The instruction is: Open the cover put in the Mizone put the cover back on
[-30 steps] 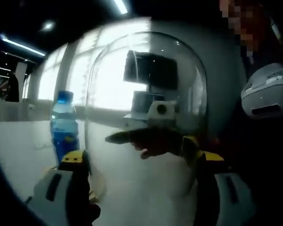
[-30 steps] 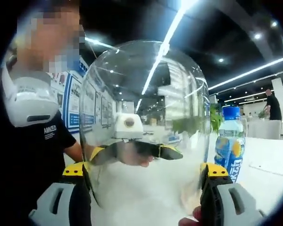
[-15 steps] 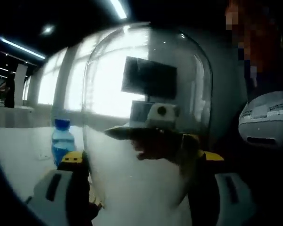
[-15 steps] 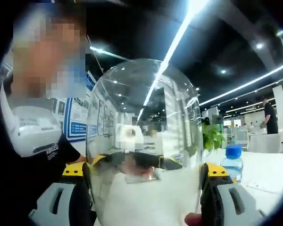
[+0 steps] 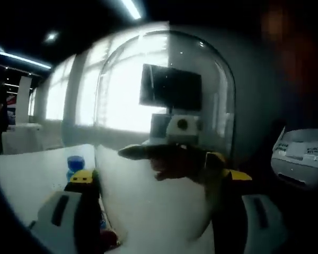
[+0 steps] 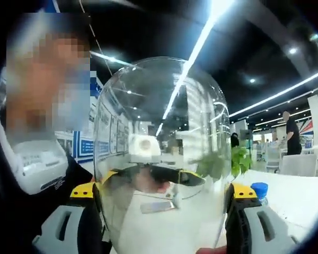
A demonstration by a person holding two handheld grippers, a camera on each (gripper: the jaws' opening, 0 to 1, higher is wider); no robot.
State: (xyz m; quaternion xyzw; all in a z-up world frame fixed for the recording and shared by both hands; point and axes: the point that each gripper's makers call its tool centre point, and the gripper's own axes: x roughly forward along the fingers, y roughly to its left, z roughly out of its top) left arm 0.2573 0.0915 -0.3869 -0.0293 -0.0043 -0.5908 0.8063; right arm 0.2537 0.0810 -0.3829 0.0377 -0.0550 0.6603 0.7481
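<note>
We see the cover point(image 6: 161, 148) as fully clear glass, colourless, just picking up white streaks off the ceiling lights. The Mizone point(image 5: 74, 163) shows a bright blue cap, same blue in the right gripper view point(image 6: 259, 190). The left gripper point(image 5: 159, 211) is pale grey with yellow tips and black inner faces, and the right gripper point(image 6: 161, 211) has the same grey, yellow and black. The table point(image 5: 26, 180) is plain white. A person's shirt point(image 6: 21, 211) is black, with a white device point(image 6: 40, 164) at the chest, and a plant point(image 6: 238, 159) looks green.
</note>
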